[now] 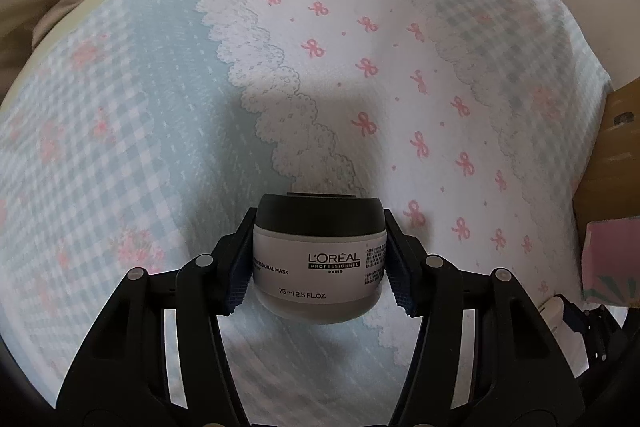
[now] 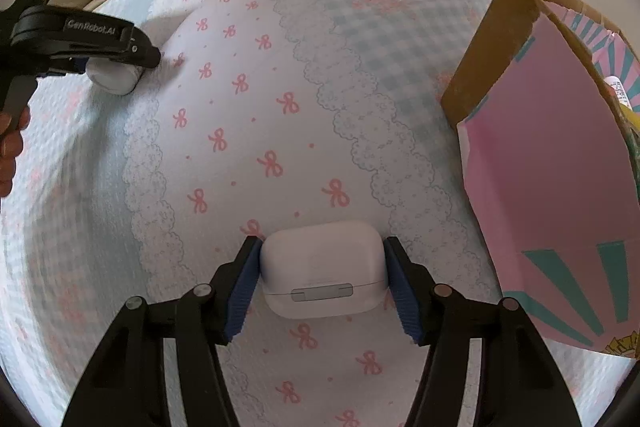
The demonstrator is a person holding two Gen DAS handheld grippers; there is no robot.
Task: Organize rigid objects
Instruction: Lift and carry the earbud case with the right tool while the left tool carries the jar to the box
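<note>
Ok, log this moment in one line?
left gripper: shut on jar | right gripper: shut on earbud case | box: right

white l'oréal jar point(image 1: 320, 259) with dark lid, inverted on the cloth; white earbud case point(image 2: 322, 267), hinge facing the camera.

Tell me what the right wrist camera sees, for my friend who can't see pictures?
The right gripper has its blue pads against both sides of a small white earbud case lying on a bedsheet printed with pink bows. An open pink cardboard box stands on the right. Far left, the left gripper holds a white jar.
</note>
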